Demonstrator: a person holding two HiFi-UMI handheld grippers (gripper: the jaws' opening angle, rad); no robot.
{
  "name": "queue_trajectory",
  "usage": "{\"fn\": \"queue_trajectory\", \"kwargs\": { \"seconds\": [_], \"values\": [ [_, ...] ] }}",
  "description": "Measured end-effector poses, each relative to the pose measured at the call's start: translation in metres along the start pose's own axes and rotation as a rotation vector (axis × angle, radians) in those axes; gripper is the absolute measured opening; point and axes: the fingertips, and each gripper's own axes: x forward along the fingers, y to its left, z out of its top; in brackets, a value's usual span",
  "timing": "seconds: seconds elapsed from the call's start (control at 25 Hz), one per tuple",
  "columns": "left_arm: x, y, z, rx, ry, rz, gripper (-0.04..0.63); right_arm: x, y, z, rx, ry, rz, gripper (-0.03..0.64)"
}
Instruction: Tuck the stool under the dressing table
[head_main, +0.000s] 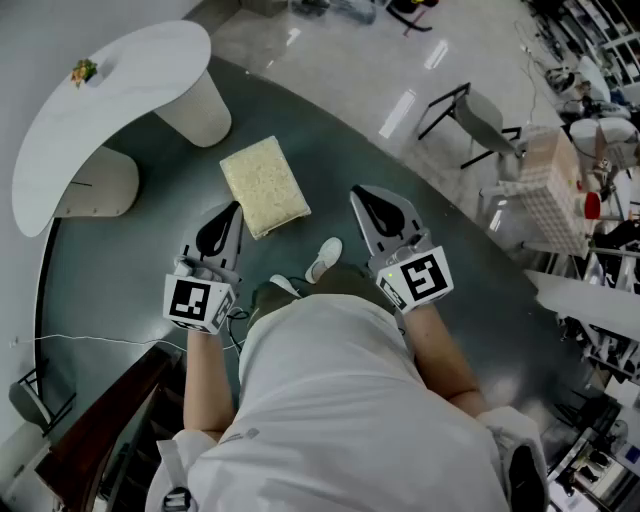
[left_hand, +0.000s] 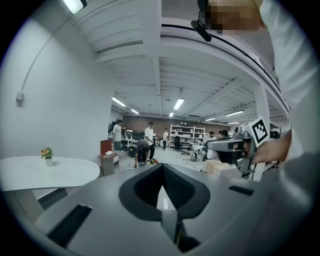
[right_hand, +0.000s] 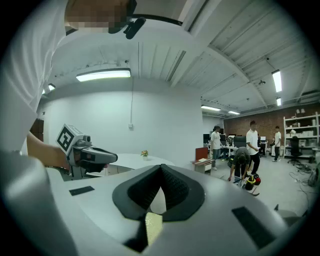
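The stool (head_main: 264, 185), with a square cream fuzzy seat, stands on the dark floor mat just right of the white curved dressing table (head_main: 60, 150). A small flower pot (head_main: 83, 72) sits on the table top. My left gripper (head_main: 237, 207) hovers at the stool's near left corner, jaws shut and empty. My right gripper (head_main: 356, 192) is held to the stool's right, apart from it, also shut and empty. In the left gripper view the shut jaws (left_hand: 162, 167) point past the table (left_hand: 45, 172). In the right gripper view the shut jaws (right_hand: 161, 167) face the table (right_hand: 132, 161) and the left gripper (right_hand: 85, 155).
A dark round mat (head_main: 130, 280) covers the floor here. A grey chair (head_main: 482, 120) and a white lattice crate (head_main: 555, 200) stand to the right. The person's shoe (head_main: 325, 258) is just below the stool. Several people (left_hand: 149, 140) are far back in the room.
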Motion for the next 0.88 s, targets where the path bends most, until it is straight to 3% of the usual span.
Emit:
{"fn": "queue_trajectory", "kwargs": {
  "seconds": [0.24,0.4,0.6,0.88],
  "values": [
    [0.046,-0.019,0.005,0.004,0.027,-0.019,0.0,-0.009,-0.037,-0.011,0.035,-0.002,0.001,0.009],
    [0.077,-0.017,0.006,0.025,0.062,0.007,0.0,-0.01,-0.072,-0.02,0.094,-0.007,-0.003,0.009],
    [0.09,0.005,-0.004,0.011,0.117,0.057,0.0,0.008,-0.101,-0.038,0.137,0.041,-0.012,0.009],
    [0.105,0.055,-0.016,-0.064,0.124,0.077,0.0,0.067,-0.118,-0.043,0.158,0.101,-0.009,0.009]
  ]
}}
